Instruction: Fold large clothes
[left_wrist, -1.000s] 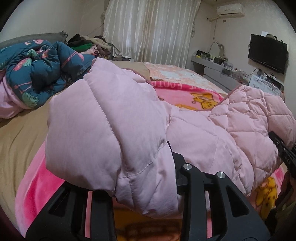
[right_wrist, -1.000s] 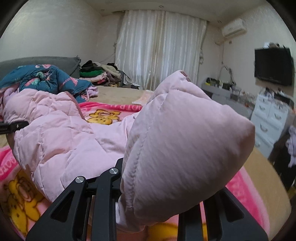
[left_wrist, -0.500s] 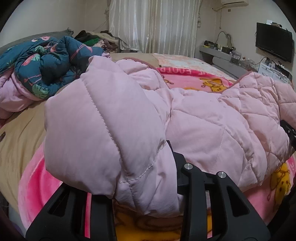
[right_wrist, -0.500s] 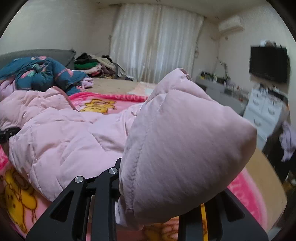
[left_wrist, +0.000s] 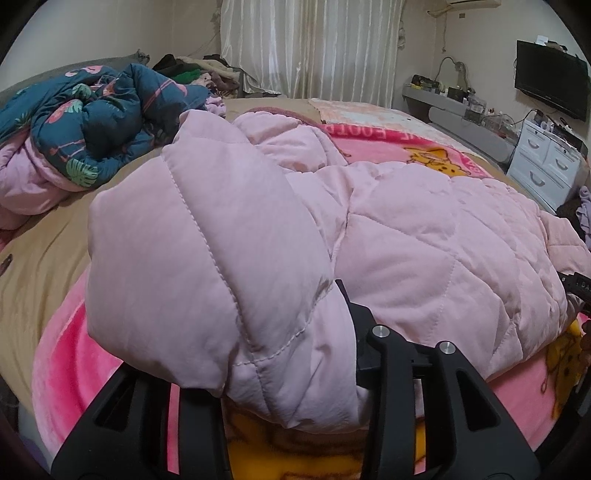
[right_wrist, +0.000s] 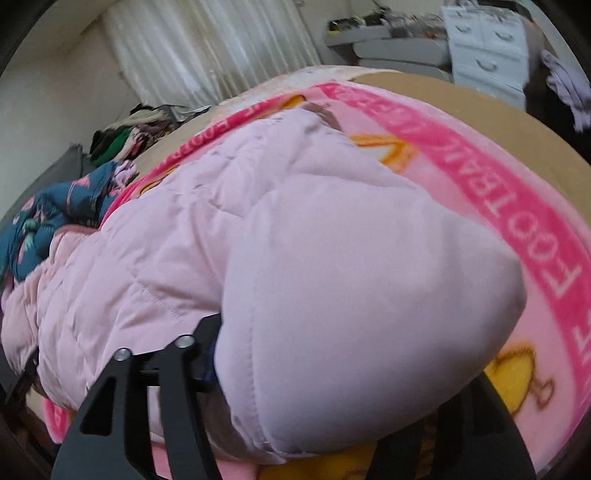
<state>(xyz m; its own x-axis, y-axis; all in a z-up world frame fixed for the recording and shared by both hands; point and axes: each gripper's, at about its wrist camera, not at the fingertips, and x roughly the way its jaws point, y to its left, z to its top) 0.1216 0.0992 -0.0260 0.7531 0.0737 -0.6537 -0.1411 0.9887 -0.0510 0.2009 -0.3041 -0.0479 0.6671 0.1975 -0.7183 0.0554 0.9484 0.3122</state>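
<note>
On the bed, pink quilted jacket (left_wrist: 424, 236) lies across the pink cartoon blanket (right_wrist: 517, 236), roughly centred on it, with a rumpled teal floral duvet (left_wrist: 92, 122) beyond the jacket's far-left end.

Left tool (left_wrist: 288, 373): jaws narrow, clamped on a puffy fold of the jacket at its near-left corner, likely sleeve or hem. Fabric bulges over the left finger.

Right tool (right_wrist: 325, 391): jaws have just been opening and stand well apart. A padded lobe of the jacket sits between them, draped over the tool, but the pads don't look to be pressing on it. View is tilted and motion-blurred, so contact on the right finger can't be confirmed.

Step, my read: end of a fold pass, with both near corners brought down onto the blanket and the right side being released.

Next move calls for: back the right tool out without dragging the lobe, release the left side the same way, then regrip for the cross fold. Puffy fill will likely spring back, so press it flat first.
</note>
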